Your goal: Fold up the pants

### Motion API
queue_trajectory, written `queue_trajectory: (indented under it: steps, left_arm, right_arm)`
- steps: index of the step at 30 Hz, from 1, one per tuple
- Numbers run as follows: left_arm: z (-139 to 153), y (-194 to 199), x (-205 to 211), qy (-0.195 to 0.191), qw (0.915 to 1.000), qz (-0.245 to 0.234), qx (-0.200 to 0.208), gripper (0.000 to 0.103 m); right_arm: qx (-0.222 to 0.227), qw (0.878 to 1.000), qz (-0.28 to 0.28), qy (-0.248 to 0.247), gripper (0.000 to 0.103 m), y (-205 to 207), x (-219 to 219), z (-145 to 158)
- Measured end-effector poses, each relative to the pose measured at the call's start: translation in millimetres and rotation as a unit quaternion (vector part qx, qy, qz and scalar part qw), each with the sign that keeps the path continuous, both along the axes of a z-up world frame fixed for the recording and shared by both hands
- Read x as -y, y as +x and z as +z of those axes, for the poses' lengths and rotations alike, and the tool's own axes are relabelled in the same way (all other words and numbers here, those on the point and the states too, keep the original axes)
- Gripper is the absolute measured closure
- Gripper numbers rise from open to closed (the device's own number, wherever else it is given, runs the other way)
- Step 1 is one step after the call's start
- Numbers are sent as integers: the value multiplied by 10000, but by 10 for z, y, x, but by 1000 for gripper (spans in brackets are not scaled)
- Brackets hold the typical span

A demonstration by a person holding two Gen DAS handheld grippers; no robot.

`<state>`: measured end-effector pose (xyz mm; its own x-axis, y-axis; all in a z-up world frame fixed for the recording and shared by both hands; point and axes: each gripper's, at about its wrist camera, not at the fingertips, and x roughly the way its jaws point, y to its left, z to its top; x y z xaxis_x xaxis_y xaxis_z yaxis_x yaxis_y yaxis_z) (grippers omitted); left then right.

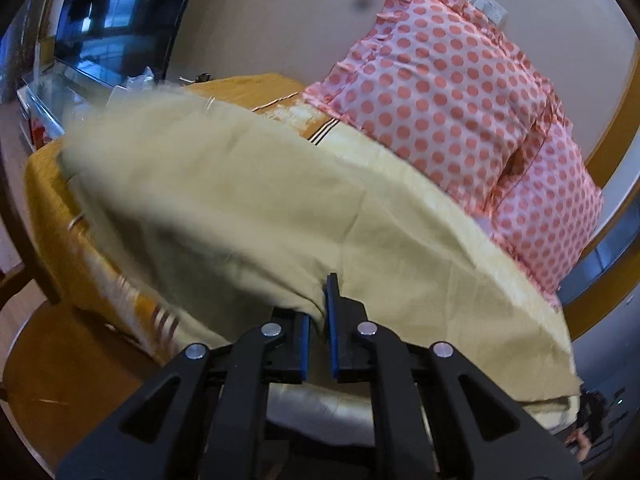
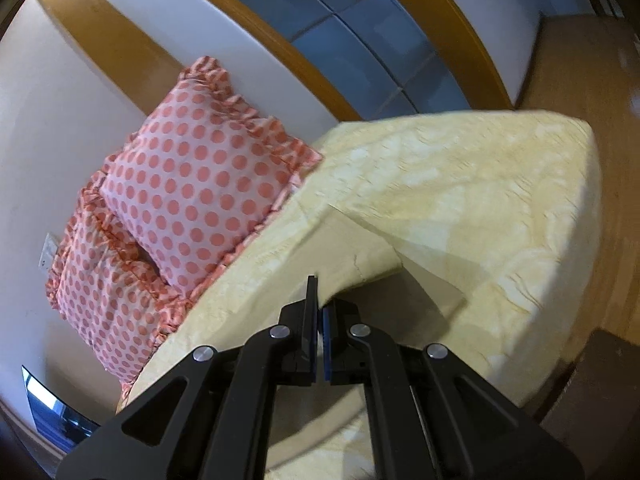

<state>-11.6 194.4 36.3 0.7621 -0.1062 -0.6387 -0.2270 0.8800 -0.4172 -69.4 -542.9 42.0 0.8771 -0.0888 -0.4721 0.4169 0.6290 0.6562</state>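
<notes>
The pants [image 1: 256, 208] are pale beige cloth, held up and stretched over the bed. My left gripper [image 1: 320, 312] is shut on an edge of the pants, with the cloth pinched between its blue pads. In the right wrist view my right gripper [image 2: 319, 300] is shut on another edge of the pants [image 2: 352, 248], which hang in a lifted fold above the bed. The far part of the cloth in the left wrist view is blurred.
The bed has a cream patterned cover [image 2: 480, 184] and an orange striped blanket [image 1: 68, 216]. Two pink polka-dot pillows [image 1: 452, 92] [image 2: 192, 184] lean on the wall. A wooden headboard [image 2: 288, 40], wooden floor [image 2: 580, 60] and a round wooden stool [image 1: 68, 376] lie around.
</notes>
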Motion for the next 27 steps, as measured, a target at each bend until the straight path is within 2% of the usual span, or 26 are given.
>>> queue_trajectory:
  steps: [6, 10, 11, 12, 13, 14, 15, 18, 21, 24, 26, 27]
  left_arm:
    - [-244, -114, -26, -187, 9998, -39, -81, 96]
    - [-275, -139, 12, 112, 9997, -207, 27, 92]
    - [-265, -170, 23, 156, 9995, -250, 74, 91]
    - [-240, -220, 39, 212, 9992, -301, 130, 82]
    - [-206, -277, 55, 302, 9988, -325, 186, 76]
    - [-170, -330, 74, 407, 9983, -325, 245, 64]
    - [-131, -400, 90, 540, 9976, -298, 306, 54]
    - [14, -594, 126, 844, 9947, -164, 555, 46]
    - [153, -666, 158, 807, 9928, -180, 872, 42]
    - [217, -567, 262, 906, 9896, -356, 1064, 36]
    - [184, -456, 318, 911, 9893, -480, 1035, 36]
    - [156, -399, 339, 883, 9895, -541, 1009, 36]
  right_arm:
    - [-288, 9995, -160, -2, 101, -196, -4, -155]
    - [-674, 9973, -135, -240, 98, -171, -55, -207]
    - [-712, 9969, -168, -304, 94, -193, -72, -187]
    - [-747, 9963, -248, -351, 82, -223, -79, -158]
    - [-728, 9957, -363, -438, 63, -267, -77, -110]
    - [-669, 9952, -471, -536, 55, -314, -67, -72]
    - [-643, 9941, -608, -634, 52, -360, -45, -46]
    - [-722, 9937, -683, -521, 52, -334, 51, -107]
    - [-698, 9945, -603, -499, 54, -290, 44, -183]
    - [-502, 9979, -191, -376, 67, -219, -62, -253]
    - [-399, 9978, -144, -512, 67, -208, -133, -269]
    - [-343, 9980, -108, -517, 72, -201, -148, -279]
